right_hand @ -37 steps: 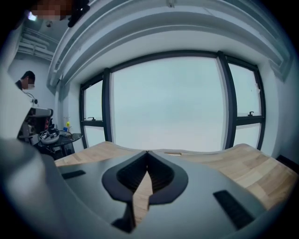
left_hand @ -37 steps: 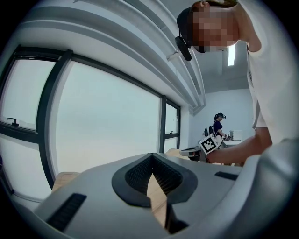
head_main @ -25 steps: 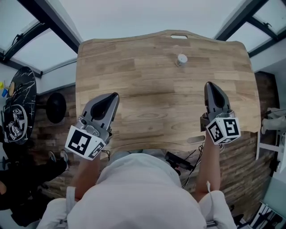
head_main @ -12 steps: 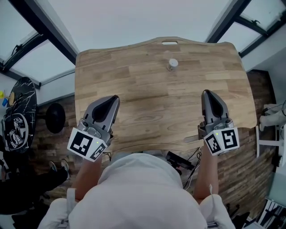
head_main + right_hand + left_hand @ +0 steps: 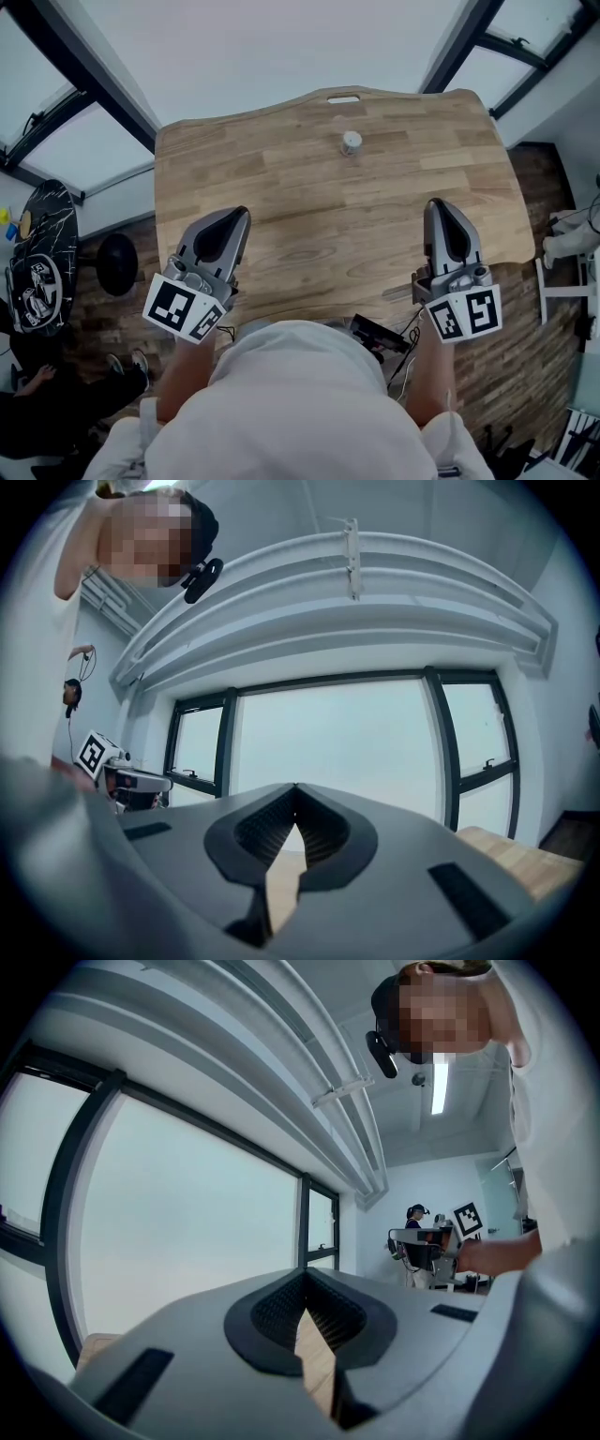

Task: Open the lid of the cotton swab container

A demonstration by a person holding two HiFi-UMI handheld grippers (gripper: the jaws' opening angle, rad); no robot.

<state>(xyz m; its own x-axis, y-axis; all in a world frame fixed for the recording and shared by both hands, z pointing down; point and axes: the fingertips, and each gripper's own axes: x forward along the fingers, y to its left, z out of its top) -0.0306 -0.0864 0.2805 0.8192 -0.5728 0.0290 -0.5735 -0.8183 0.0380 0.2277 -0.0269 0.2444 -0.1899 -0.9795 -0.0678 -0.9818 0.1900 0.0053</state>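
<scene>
I hold the left gripper (image 5: pixel 236 217) and the right gripper (image 5: pixel 441 206) level and well apart ahead of my chest, both pointing forward. Each pair of jaws is closed tip to tip with nothing between them. My left forearm (image 5: pixel 178 370) and right forearm (image 5: pixel 431 375) extend bare behind them.

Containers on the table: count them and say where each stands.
1. The container stands near the far edge of the table, roughly centred. None seems hidden.
</scene>
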